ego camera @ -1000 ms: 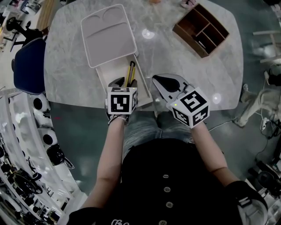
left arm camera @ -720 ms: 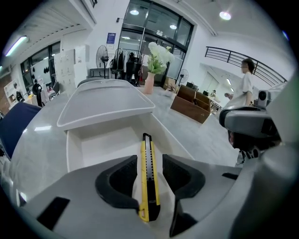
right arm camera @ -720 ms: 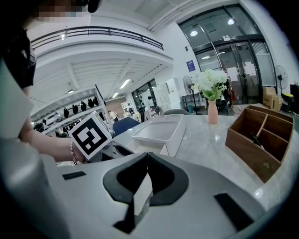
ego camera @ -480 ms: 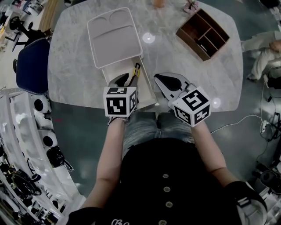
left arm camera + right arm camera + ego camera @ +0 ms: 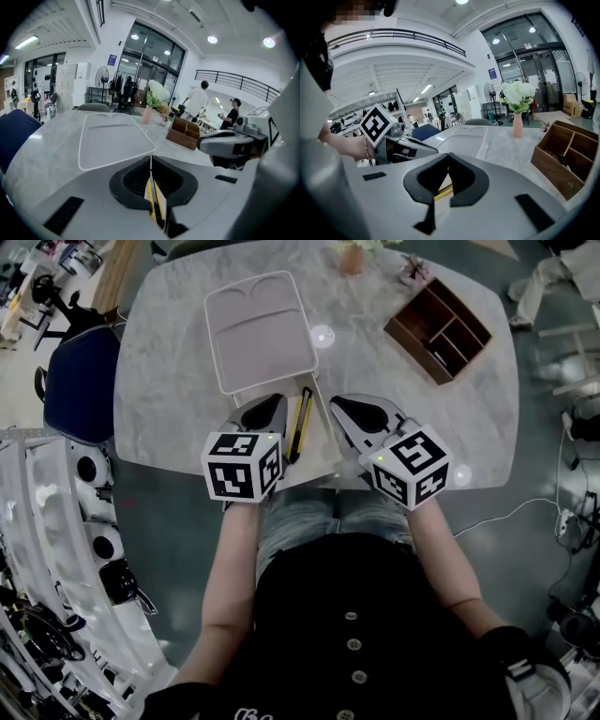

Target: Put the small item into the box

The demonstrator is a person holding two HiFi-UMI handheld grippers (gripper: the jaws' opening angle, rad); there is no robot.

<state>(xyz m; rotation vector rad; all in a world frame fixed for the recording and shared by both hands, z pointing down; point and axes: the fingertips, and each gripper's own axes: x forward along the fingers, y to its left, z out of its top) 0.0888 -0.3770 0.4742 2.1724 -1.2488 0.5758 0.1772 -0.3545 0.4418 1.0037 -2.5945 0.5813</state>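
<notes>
Seen from above, the bare left forearm (image 5: pixel 232 563) and right forearm (image 5: pixel 442 563) reach forward side by side, each carrying a downward-tilted gripper: the left gripper (image 5: pixel 278 399), whose jaws have just been closing, now has them together with nothing between, and the right gripper (image 5: pixel 335 402) nearby also has its jaws together.

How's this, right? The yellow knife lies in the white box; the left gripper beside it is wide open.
Not open: the left gripper view shows the jaws of the left gripper just closed together, nothing between them. The yellow knife does lie in the white box.
</notes>
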